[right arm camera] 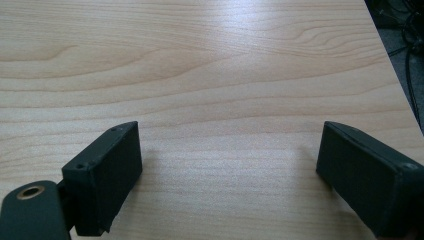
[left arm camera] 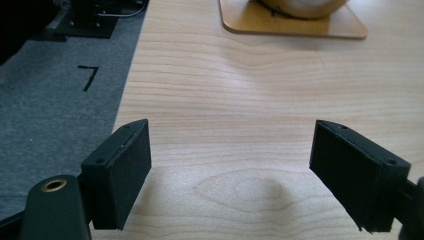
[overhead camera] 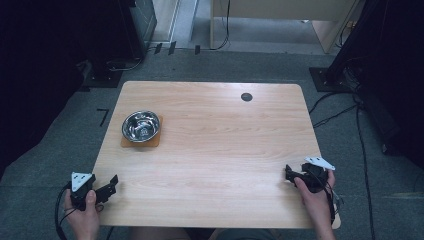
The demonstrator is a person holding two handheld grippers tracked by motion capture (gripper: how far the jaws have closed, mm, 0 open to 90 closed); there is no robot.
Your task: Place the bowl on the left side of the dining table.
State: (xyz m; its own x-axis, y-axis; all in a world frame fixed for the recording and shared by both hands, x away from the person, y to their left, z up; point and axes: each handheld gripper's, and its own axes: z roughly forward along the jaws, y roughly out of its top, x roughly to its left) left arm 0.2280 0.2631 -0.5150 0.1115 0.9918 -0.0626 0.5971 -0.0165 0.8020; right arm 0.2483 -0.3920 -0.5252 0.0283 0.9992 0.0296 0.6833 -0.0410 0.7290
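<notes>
Bowl (overhead camera: 141,125) on its mat sits well beyond left tool (overhead camera: 111,186).

In the left gripper view the top edge cuts off the bowl (left arm camera: 302,6) and the far side of its mat (left arm camera: 295,26). In the high view the bowl's (overhead camera: 141,125) contents (glints or small items) cannot be told, and the bottom edge crops both forearms.
</notes>
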